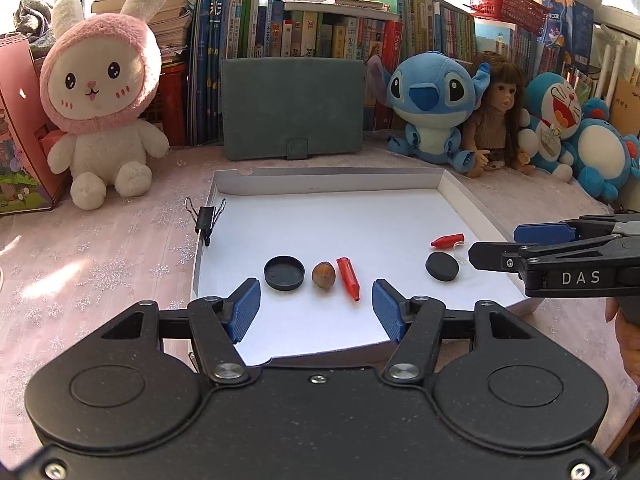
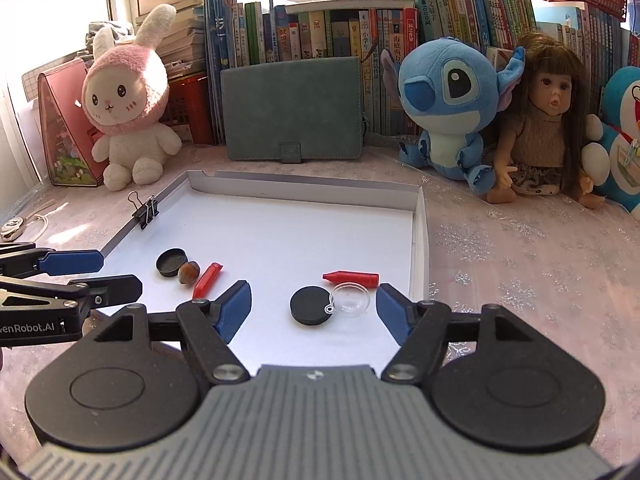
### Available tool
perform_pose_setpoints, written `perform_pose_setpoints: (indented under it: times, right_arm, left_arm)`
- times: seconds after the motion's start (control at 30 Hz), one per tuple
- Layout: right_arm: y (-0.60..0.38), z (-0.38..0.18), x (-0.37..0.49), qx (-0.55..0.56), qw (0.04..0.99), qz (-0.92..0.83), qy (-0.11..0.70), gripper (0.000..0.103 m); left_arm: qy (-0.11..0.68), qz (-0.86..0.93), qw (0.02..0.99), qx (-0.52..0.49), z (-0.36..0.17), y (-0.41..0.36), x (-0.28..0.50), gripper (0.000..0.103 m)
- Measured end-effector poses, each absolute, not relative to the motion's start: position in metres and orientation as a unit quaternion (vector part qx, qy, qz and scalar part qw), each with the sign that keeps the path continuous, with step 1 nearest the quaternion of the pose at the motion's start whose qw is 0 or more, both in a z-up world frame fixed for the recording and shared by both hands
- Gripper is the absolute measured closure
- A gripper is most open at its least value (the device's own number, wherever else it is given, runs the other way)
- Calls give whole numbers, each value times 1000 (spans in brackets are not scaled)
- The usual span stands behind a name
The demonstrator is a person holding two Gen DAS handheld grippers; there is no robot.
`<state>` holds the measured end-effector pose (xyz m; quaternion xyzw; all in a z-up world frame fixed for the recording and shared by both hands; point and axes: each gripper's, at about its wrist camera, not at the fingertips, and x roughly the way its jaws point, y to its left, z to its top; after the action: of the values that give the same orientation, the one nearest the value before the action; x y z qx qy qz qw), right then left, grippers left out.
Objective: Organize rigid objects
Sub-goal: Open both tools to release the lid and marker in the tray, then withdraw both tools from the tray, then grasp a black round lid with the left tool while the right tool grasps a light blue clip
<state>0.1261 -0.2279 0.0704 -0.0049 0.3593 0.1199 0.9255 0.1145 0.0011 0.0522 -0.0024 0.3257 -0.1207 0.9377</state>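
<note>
1. The shallow white cardboard tray lies on the worktop, which is covered in a pink snowflake-patterned cloth.
2. A black metal binder clip is clamped on the tray's left wall.
3. Left group on the tray floor: a round black plastic cap lying hollow side up, a brown nut just beside it, then a red tapered plastic cap.
4. Right group: a second red tapered cap, a black flat disc, and a clear round dish-shaped lid that appears to touch the disc's edge.
5. The left gripper is released, jaws apart, nothing between them; it hangs short of the left group.
6. The right gripper is released, jaws spread wide, grasping nothing; the disc and clear lid lie ahead, between the blue pads.
</note>
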Motion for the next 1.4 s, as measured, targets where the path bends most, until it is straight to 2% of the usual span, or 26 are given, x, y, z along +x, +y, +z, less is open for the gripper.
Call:
perform_pose_setpoints:
  times: [0.23,0.47,0.8,0.97,1.03,1.4]
  right_arm:
    - [-226,73,91,-31,935,134,328,18]
    - [-223,68,61,-68,936,147,311,17]
    - [-216,44,37,-112,923,164,330,16]
    - [-216,36,38,-107,921,159,340,16]
    - [-216,34,39,-106,921,157,342,16]
    - [-212,27,38,-108,920,153,343,16]
  left_arm:
    - [304,-125,945,1,52,5,81,36]
    - [309,-122,943,-6,46,14,59,36]
    - [333,-106,937,-5,27,30,35,37]
    - [349,-110,930,-13,22,38,28,45]
    - [354,-110,929,-11,19,39,25,54]
    - [346,-109,932,16,8,22,23,62]
